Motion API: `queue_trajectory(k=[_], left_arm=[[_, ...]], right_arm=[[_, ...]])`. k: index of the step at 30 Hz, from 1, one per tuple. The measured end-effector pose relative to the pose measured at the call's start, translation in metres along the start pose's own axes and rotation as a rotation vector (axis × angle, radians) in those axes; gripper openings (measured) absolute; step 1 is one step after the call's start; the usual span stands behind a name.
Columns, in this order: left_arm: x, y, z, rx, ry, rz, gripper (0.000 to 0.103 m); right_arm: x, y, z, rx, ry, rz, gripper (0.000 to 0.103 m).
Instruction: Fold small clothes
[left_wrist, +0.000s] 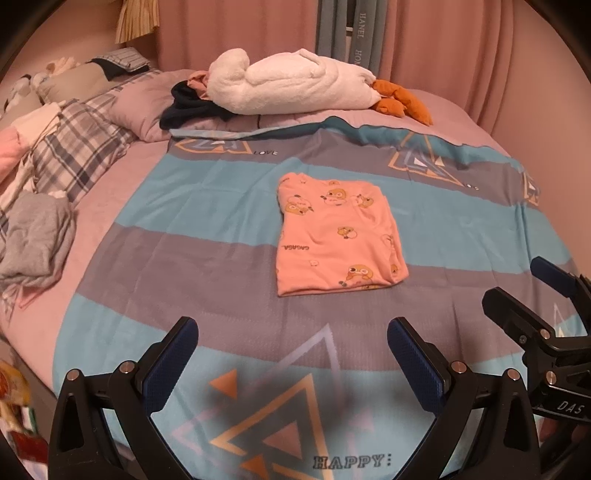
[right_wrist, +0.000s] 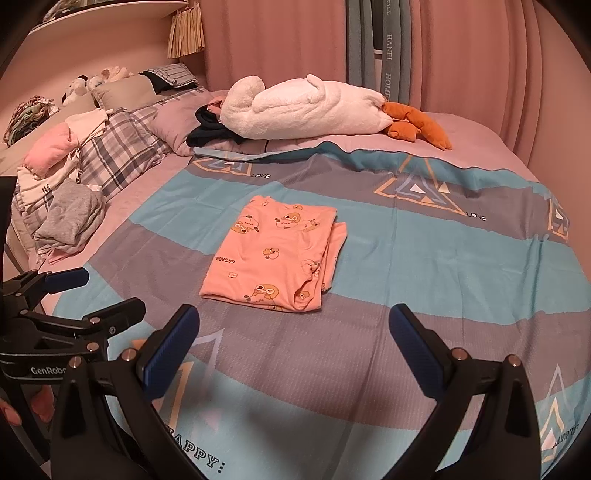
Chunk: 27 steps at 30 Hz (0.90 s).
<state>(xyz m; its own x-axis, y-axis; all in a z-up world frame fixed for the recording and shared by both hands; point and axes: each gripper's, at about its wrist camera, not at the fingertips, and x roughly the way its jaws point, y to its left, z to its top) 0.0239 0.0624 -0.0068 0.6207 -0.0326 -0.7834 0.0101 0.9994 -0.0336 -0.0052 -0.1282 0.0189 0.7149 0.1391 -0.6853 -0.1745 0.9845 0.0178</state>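
Pink garment (left_wrist: 334, 236) printed with cartoon ducks lies folded into a neat rectangle on the striped blue-and-grey sheet (left_wrist: 221, 258) spread over the bed, near its middle. Both grippers hang above the near part of the sheet, apart from the garment. The left gripper (left_wrist: 291, 354) has its fingers (left_wrist: 173, 354) spread wide with nothing between them, and the right gripper (right_wrist: 293, 350) is released the same way. A white plush goose (right_wrist: 303, 109) rests at the far side, and a grey garment (right_wrist: 72, 218) sits crumpled by the plaid pillow (right_wrist: 118, 147).
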Motion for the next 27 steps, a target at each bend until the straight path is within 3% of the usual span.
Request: queue_trajectory(k=[27], left_arm=[[-0.0070, -0.0016, 0.0000, 0.000, 0.000, 0.003, 0.101]], right_arm=[[-0.0078, 0.0020, 0.0010, -0.006, 0.003, 0.002, 0.103]])
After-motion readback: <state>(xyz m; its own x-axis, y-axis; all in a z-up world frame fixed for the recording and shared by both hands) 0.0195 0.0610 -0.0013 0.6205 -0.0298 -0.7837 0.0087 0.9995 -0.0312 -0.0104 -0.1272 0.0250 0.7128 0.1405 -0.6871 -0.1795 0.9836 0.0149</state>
